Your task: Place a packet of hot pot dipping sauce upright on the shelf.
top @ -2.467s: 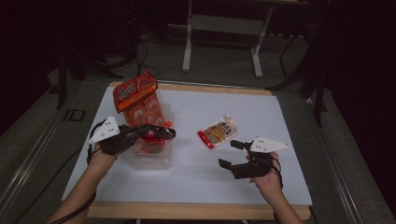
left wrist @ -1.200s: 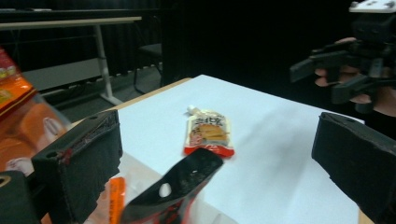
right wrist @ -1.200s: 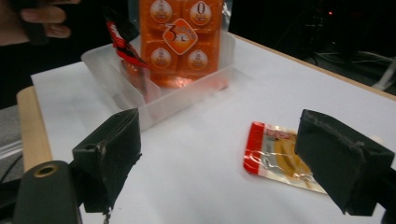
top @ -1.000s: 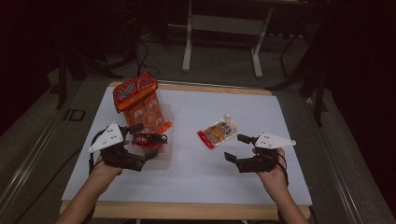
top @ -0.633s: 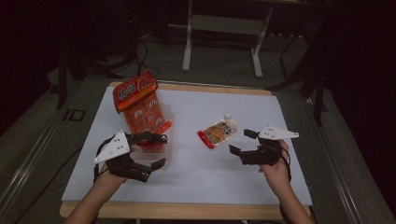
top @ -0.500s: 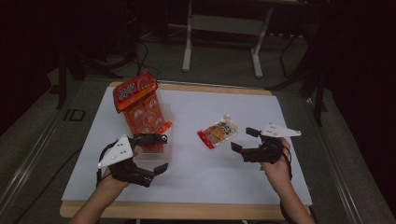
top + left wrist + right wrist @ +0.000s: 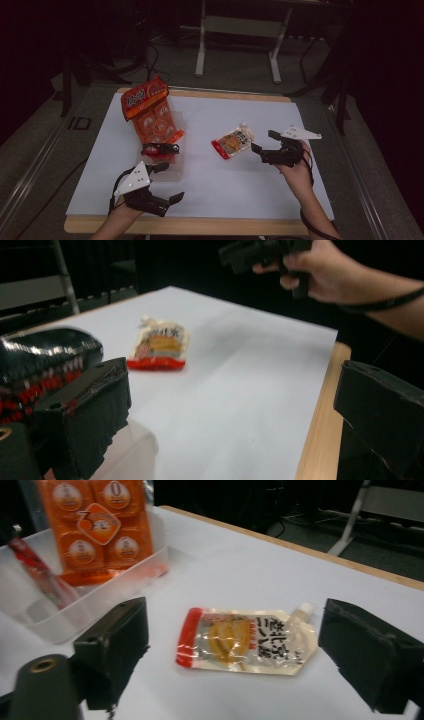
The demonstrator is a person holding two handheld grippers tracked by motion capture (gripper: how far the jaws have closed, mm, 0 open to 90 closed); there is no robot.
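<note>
Both tongs (image 7: pixel 168 182) (image 7: pixel 263 140) spread, right near flat red-edged spout pouch (image 7: pixel 247 641)

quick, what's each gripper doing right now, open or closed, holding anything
Left gripper: open, holding nothing.
Right gripper: open, empty, facing the spouted pouch.

A white sheet (image 7: pixel 240 180) is laid over the worktop (image 7: pixel 210 93), whose pale wooden edge is left exposed along the far and near sides. Grey floor (image 7: pixel 235 80) is seen around it, with a metal rail (image 7: pixel 30 160) running along the left. Beyond the worktop's far edge, a grey metal table frame (image 7: pixel 240 30) is set on splayed feet. The rest of the room is kept in darkness; cables (image 7: pixel 155 50) are trailed across the floor near the far left corner.
</note>
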